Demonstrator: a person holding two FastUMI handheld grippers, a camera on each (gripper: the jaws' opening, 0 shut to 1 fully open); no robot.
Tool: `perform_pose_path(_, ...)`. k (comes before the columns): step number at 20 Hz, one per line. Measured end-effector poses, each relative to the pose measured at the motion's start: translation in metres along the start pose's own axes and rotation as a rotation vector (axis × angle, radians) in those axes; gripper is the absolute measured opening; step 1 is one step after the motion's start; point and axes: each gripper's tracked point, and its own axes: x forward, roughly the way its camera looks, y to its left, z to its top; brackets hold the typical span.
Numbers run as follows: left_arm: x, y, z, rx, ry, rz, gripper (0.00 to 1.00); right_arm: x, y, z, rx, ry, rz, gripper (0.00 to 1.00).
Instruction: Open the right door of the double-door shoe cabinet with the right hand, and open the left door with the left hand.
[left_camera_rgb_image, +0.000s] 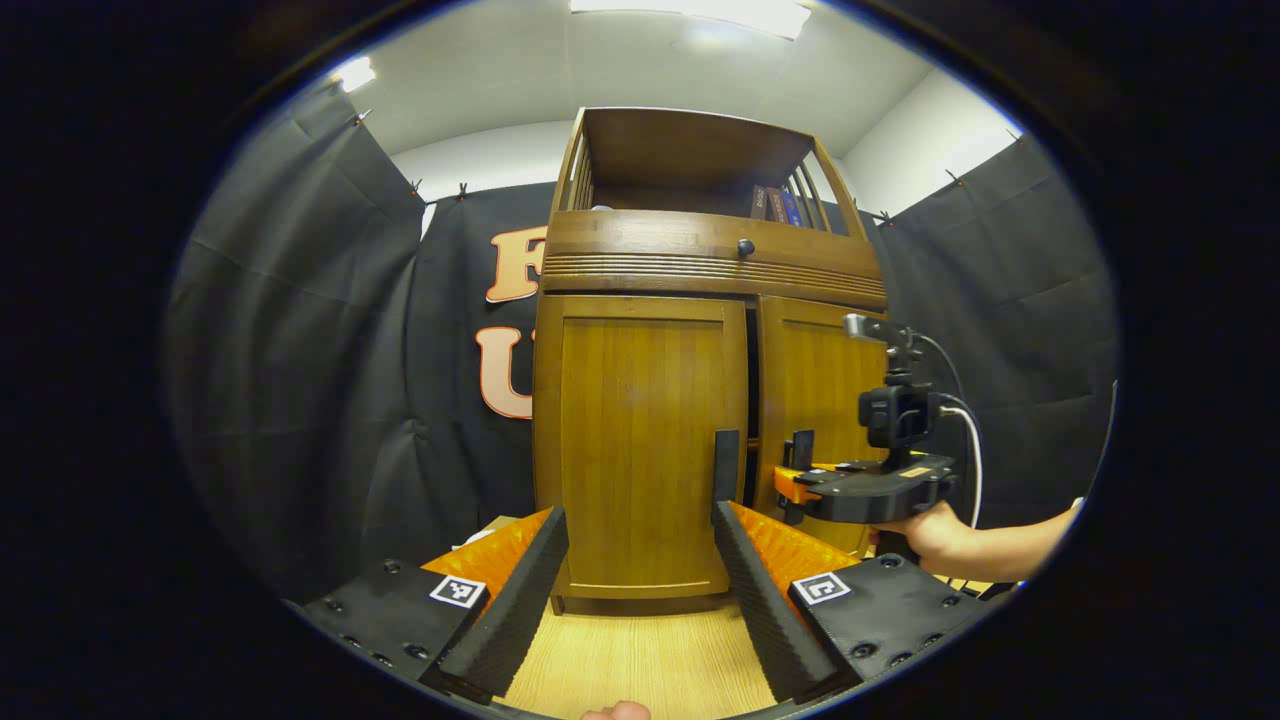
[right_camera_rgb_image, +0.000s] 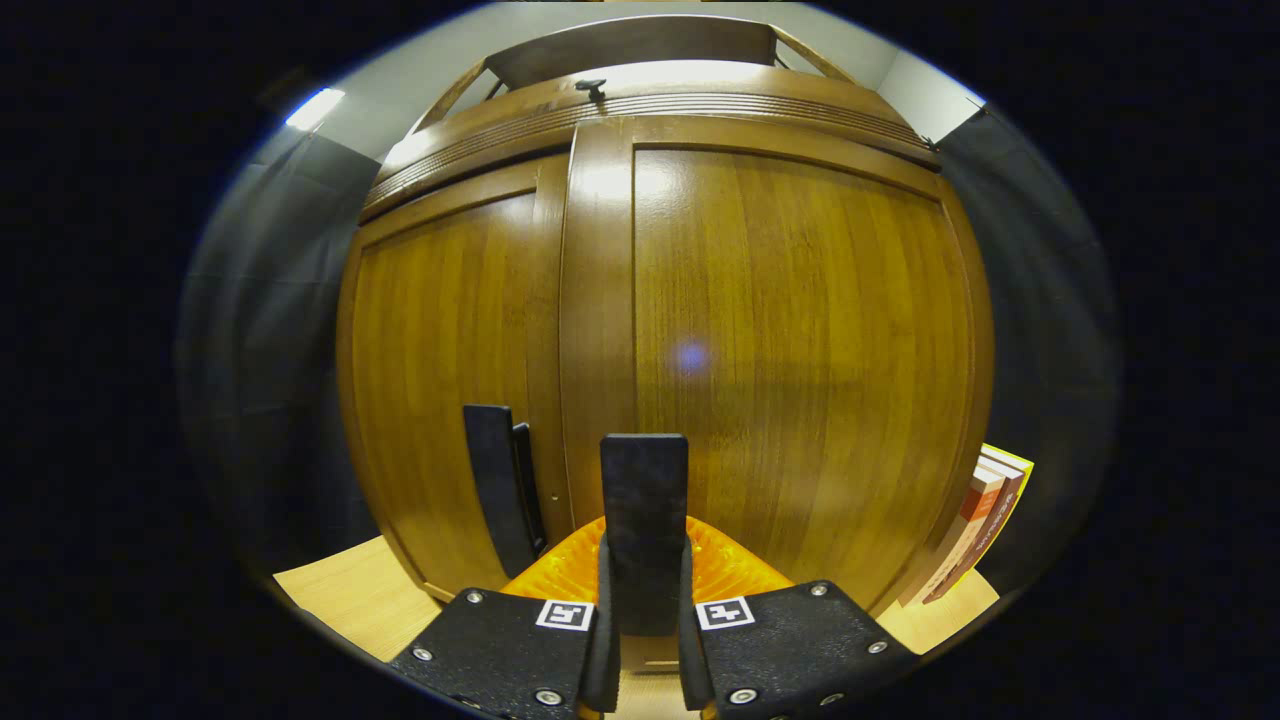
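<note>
Ribbed black foam pads (left_camera_rgb_image: 520, 590) on orange finger bodies are framing the bottom of the left gripper view: the left hand-held gripper (left_camera_rgb_image: 640, 600) is hanging with its jaws spread wide, holding nothing, well short of the shoe cabinet (left_camera_rgb_image: 700, 270).

Shoe cabinet: glossy brown wood with vertical grain, standing on a pale wood-grain tabletop (left_camera_rgb_image: 640, 660). Left door (left_camera_rgb_image: 640, 440) is sitting closed, a flat panel in a plain frame with a black slab handle (left_camera_rgb_image: 726, 465) upright at its inner edge. Right door (right_camera_rgb_image: 800, 350) is sitting very slightly proud of the left one, showing a dark seam between them. Above the doors, a reeded band and a drawer front with a small dark round knob (left_camera_rgb_image: 745, 247) are running across; above those, an open railed shelf is carrying a few books (left_camera_rgb_image: 780, 205).

Right hand-held gripper (right_camera_rgb_image: 645, 620): its jaws are clamping from both sides on the right door handle (right_camera_rgb_image: 644, 520), a matt black slab standing upright. A bare hand (left_camera_rgb_image: 935, 530) is holding its black and orange body.

Leaning books (right_camera_rgb_image: 975, 540) are resting against the cabinet's right side. Black cloth is draping the booth walls.
</note>
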Motion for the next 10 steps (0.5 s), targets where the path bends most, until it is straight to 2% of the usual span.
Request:
perform_pose_path(4, 0.001, -0.010, -0.004, -0.001, 0.005, -0.029, 0.95, -0.068, -0.020, -0.002, 0.005, -0.002, 0.011, 0.23)
perform_pose_path(6, 0.001, -0.017, -0.007, -0.007, 0.009, -0.052, 0.95, -0.091, -0.033, -0.003, 0.014, 0.003, 0.009, 0.23)
perform_pose_path(7, 0.003, -0.023, -0.008, -0.018, 0.014, -0.069, 0.95, -0.101, -0.038, -0.003, 0.015, 0.006, 0.006, 0.27)
perform_pose_path(8, 0.002, -0.028, -0.010, -0.024, 0.019, -0.080, 0.96, -0.110, -0.044, -0.001, 0.016, 0.008, 0.002, 0.23)
perform_pose_path(10, 0.002, -0.036, -0.012, -0.028, 0.025, -0.093, 0.96, -0.124, -0.053, -0.002, 0.013, 0.016, -0.009, 0.23)
